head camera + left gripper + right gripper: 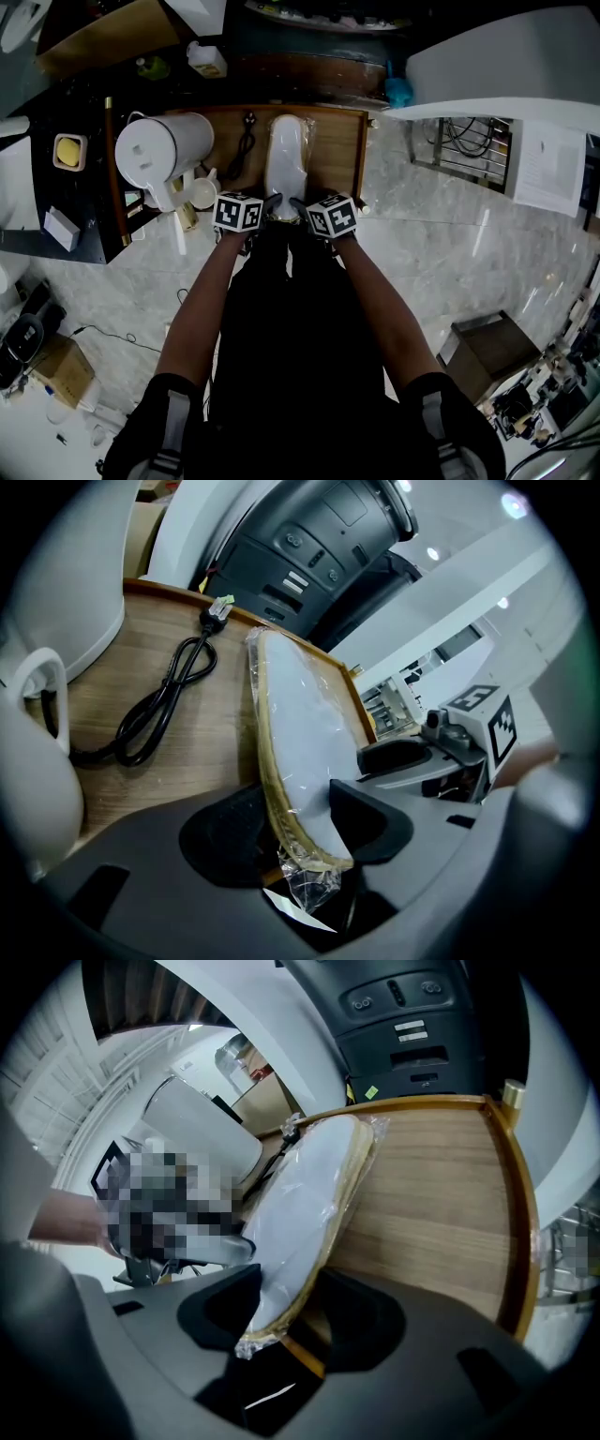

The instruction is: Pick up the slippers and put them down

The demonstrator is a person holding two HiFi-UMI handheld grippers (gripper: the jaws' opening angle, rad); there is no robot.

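white slippers [284, 159] in left gripper [300, 823], right gripper [295, 1307]

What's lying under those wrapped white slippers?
The wooden tray, whose boards show on both sides of the slippers. The strip directly beneath them is covered, so whether they touch it cannot be seen.

You have the slippers [284, 155]: a flat white pair, tan edging, sealed in clear wrap. They lie lengthwise on the wooden counter [339, 141], near end clamped between both sets of jaws.
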